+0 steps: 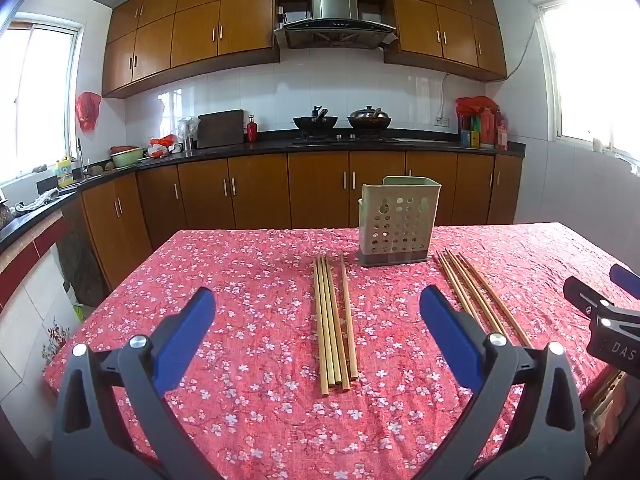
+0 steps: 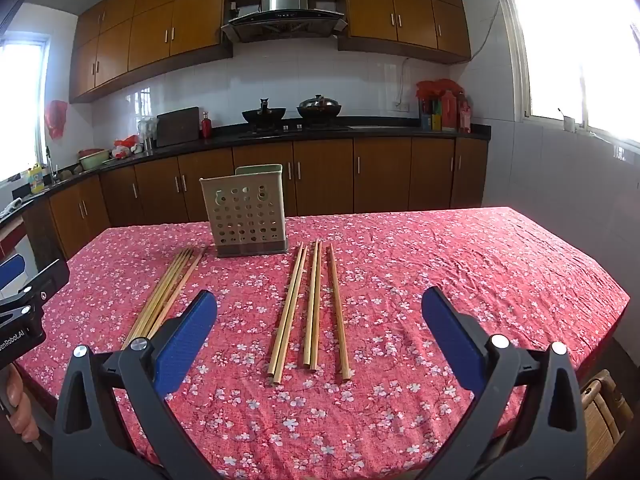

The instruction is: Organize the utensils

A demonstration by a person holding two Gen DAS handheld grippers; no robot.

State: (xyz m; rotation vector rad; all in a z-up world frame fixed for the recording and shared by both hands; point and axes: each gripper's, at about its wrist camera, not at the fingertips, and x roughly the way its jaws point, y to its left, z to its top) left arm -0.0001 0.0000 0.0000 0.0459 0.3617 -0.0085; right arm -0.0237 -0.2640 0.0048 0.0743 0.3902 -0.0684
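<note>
Two bundles of wooden chopsticks lie on a red flowered tablecloth (image 1: pixel 248 400). The left bundle (image 1: pixel 334 320) (image 2: pixel 164 296) lies straight ahead of my left gripper (image 1: pixel 316 300), which hangs open above the cloth with nothing between its blue pads. The right bundle (image 1: pixel 480 296) (image 2: pixel 312 312) is spread out ahead of my right gripper (image 2: pixel 320 300), also open and empty. A pale green perforated utensil holder (image 1: pixel 396 220) (image 2: pixel 248 212) stands upright on a grey base behind both bundles. In each view the other gripper shows at the frame's edge.
The table's far edge (image 2: pixel 400 212) faces brown kitchen cabinets (image 1: pixel 256 192) and a black counter with two woks (image 1: pixel 340 120). A woven chair (image 2: pixel 604 412) sits at the table's right corner. A person's fingers (image 2: pixel 20 412) show at the lower left.
</note>
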